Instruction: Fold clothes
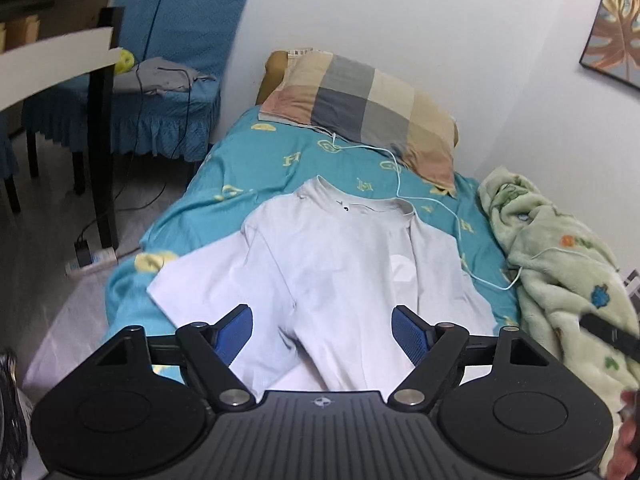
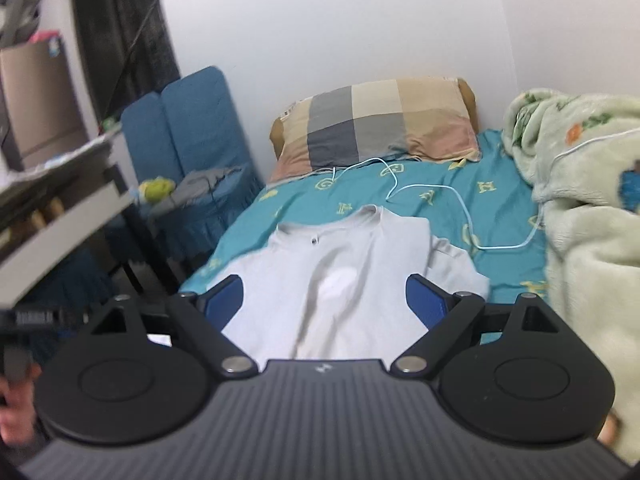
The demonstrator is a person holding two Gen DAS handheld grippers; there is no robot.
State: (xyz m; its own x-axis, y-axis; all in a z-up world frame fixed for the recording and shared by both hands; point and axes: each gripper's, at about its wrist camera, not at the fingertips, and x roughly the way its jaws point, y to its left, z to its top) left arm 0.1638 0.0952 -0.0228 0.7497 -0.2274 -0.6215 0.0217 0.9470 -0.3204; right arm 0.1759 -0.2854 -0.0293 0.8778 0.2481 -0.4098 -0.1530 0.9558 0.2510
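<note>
left wrist view: left gripper (image 1: 322, 326) hangs above the near end of the bed, its jaws spread wide with nothing between the blue pads (image 1: 237, 330). white t-shirt (image 1: 340, 280) lies spread on the teal bedsheet (image 1: 256, 160), collar toward the checked pillow (image 1: 362, 106) at the head of the bed, its hem running under the gripper body. one sleeve sticks out flat toward the left edge of the bed; the other side is folded inward over the chest. a thin white cable (image 1: 440, 208) trails from under the pillow, past the collar, to the pale green fleece blanket (image 1: 560, 264) bunched along the wall side. beside the bed stands a blue covered chair (image 1: 188, 40) with grey cloth on its seat, and a dark-legged table (image 1: 80, 52) at the left edge. a framed leaf picture (image 1: 616, 24) hangs on the wall.

right wrist view: right gripper (image 2: 325, 298) also has its jaws wide apart and empty, hovering over the lower half of the t-shirt (image 2: 344, 272). the shirt lies in the middle of the sheet (image 2: 492, 188), collar pointing at the pillow (image 2: 380, 120), blanket (image 2: 588, 208) close on the right. the cable (image 2: 460, 196) loops across the sheet between pillow and blanket. part of a hand (image 2: 14, 404) shows at the lower left edge, blurred.
</note>
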